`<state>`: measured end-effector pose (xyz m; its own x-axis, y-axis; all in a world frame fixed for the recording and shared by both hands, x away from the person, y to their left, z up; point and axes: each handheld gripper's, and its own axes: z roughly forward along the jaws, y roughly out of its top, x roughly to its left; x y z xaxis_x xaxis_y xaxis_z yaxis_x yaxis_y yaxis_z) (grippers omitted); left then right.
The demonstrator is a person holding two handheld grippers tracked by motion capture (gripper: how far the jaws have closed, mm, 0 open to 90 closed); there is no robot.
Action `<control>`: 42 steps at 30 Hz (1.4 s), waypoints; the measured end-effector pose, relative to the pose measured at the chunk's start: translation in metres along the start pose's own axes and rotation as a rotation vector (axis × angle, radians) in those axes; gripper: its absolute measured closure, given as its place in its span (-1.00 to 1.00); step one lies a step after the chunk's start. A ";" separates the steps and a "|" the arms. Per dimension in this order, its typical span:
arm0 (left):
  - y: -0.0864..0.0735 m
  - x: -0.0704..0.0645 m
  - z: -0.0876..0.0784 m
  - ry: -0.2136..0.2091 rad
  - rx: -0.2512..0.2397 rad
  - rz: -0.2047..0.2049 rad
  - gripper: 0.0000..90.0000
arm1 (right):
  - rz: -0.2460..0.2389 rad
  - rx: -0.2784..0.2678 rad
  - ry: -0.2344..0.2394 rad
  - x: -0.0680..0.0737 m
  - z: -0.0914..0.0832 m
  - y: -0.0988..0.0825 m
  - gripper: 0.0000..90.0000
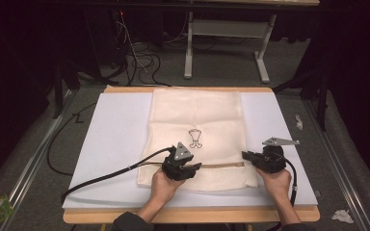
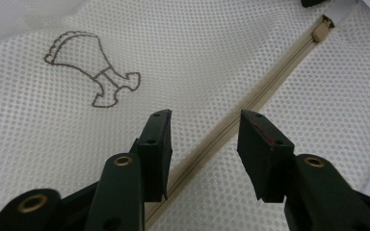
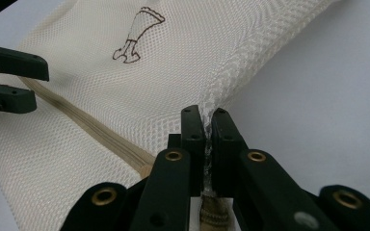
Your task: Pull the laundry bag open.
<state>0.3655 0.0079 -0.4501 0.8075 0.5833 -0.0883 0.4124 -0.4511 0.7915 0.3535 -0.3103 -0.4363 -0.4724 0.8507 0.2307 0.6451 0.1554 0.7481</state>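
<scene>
Two grippers work a cream mesh bag lying flat mid-table. The right gripper pinches the bag's right edge by the zipper. The left gripper straddles the zipper, jaws apart, touching nothing. The zipper's near stretch is hidden behind both grippers.

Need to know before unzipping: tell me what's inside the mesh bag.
The mesh laundry bag lies flat, its zipper closed. No bulge shows; the weave hides any contents. The right gripper pinches its edge.
</scene>
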 end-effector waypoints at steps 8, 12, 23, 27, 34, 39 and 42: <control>0.008 -0.010 0.007 -0.056 -0.027 -0.002 0.27 | -0.015 -0.010 0.013 0.005 -0.001 0.005 0.95; 0.009 -0.014 0.013 -0.060 -0.008 0.019 0.31 | -0.020 -0.013 0.018 0.007 -0.001 0.008 0.95; 0.021 -0.029 0.023 -0.131 -0.004 0.058 0.53 | -0.034 -0.014 0.029 0.014 0.001 0.012 0.95; 0.024 -0.033 0.028 -0.152 -0.004 0.051 0.55 | -0.035 -0.016 0.034 0.016 0.001 0.014 0.95; 0.030 -0.036 0.031 -0.170 -0.002 0.057 0.58 | -0.060 -0.016 0.031 0.022 0.002 0.018 0.95; 0.033 -0.037 0.036 -0.182 -0.014 0.027 0.56 | -0.059 -0.020 0.038 0.024 0.000 0.020 0.95; 0.033 -0.036 0.037 -0.184 -0.009 0.022 0.55 | -0.057 -0.022 0.043 0.023 0.000 0.019 0.95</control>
<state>0.3657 -0.0532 -0.4435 0.8799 0.4398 -0.1797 0.3909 -0.4553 0.8000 0.3550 -0.2875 -0.4164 -0.5336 0.8182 0.2141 0.6036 0.1911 0.7740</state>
